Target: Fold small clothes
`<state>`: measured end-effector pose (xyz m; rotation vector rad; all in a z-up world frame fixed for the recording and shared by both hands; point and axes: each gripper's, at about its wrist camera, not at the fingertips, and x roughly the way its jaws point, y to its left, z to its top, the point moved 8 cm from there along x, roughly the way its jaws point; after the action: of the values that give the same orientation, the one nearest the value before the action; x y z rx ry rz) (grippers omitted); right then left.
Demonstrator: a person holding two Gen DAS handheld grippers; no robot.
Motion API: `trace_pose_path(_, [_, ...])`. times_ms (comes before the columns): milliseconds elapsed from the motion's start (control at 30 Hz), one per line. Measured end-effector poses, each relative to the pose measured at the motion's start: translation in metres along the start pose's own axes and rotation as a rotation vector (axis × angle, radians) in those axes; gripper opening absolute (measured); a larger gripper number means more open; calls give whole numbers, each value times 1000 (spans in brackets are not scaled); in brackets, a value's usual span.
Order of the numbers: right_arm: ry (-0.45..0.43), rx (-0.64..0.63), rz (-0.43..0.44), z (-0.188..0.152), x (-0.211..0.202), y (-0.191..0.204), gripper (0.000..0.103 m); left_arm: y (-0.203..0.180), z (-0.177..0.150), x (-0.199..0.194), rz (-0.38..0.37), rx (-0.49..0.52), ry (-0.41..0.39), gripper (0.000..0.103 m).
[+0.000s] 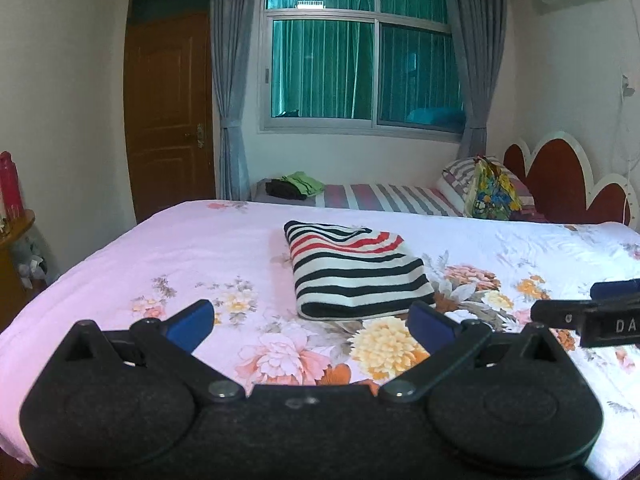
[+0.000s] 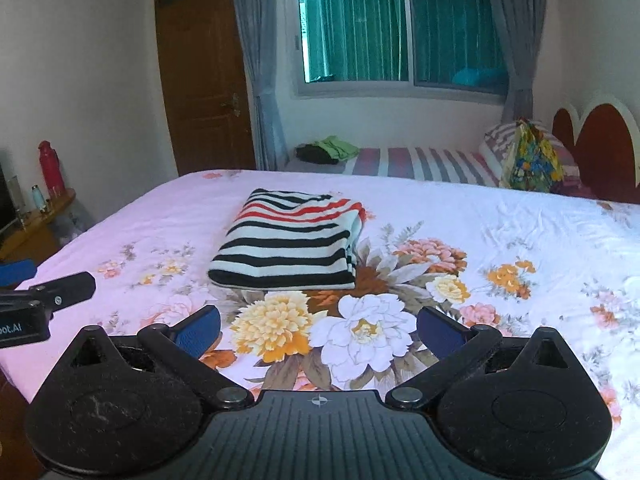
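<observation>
A folded garment [image 1: 356, 272] with black, white and red stripes lies flat on the pink floral bedsheet [image 1: 160, 248]. It also shows in the right wrist view [image 2: 290, 242]. My left gripper [image 1: 312, 320] is open and empty, held just above the sheet a little short of the garment's near edge. My right gripper [image 2: 318, 326] is open and empty, also short of the garment, which lies ahead and slightly left of it. Each gripper's fingers show at the edge of the other's view, the right one [image 1: 600, 312] and the left one [image 2: 44, 292].
A second bed with a striped sheet [image 1: 384, 198] stands behind, with green and black clothes [image 1: 296, 186], a pillow and a colourful bag [image 1: 492, 190]. A wooden shelf with a red bottle [image 2: 50, 168] is at the left. The bed's left edge drops off there.
</observation>
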<state>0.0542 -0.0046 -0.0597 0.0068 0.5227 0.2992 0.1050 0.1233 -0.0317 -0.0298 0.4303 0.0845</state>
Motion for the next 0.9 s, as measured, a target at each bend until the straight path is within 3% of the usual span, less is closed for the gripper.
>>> trace_pose_path(900, [3,-1,-3,5,-23,-14,103,-21,3,-6,-54,3,-19,102])
